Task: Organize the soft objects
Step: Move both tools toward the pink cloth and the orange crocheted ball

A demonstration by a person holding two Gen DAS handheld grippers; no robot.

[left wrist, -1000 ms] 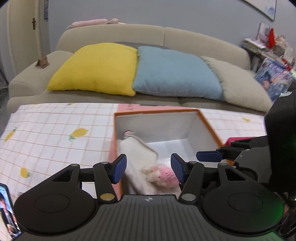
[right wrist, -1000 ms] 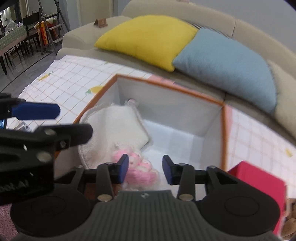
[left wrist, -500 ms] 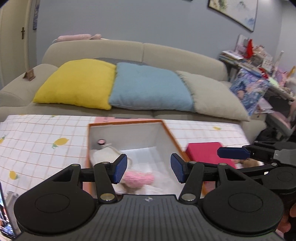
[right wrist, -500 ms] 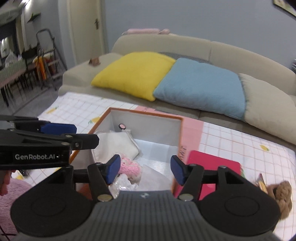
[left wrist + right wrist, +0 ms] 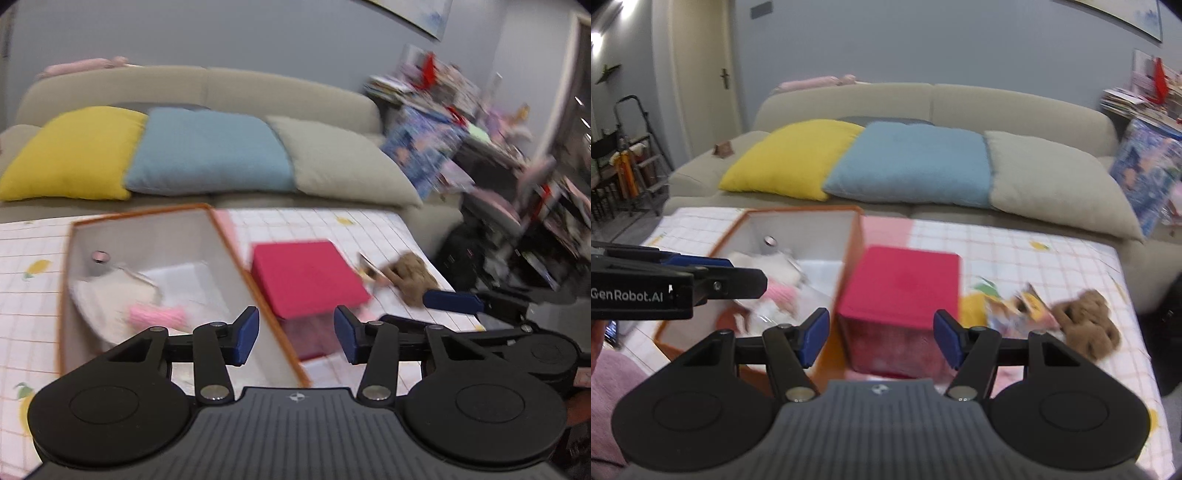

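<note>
An orange-rimmed box (image 5: 229,254) with white walls stands on the checked cloth. Inside it lie a pink plush toy (image 5: 155,315) and a white soft piece (image 5: 110,291). A brown plush toy (image 5: 1086,325) lies on the cloth at the right, past a red box (image 5: 901,288). My left gripper (image 5: 295,334) hovers over the orange box's right rim; its jaws are closing with nothing between them. My right gripper (image 5: 881,338) is open and empty, in front of the red box. One blue finger (image 5: 452,301) of the right gripper shows near the brown toy (image 5: 410,277).
Behind the table is a beige sofa (image 5: 1015,107) with yellow (image 5: 790,158), blue (image 5: 912,162) and beige (image 5: 1056,184) cushions. Colourful packets (image 5: 1023,302) lie beside the brown toy. Cluttered shelves (image 5: 517,155) fill the right side. A stepladder (image 5: 628,147) stands far left.
Both grippers drew back from the orange box and swung right. The right jaws opened wider, leaving the pink toy in the box. The red box and brown toy came into view.
</note>
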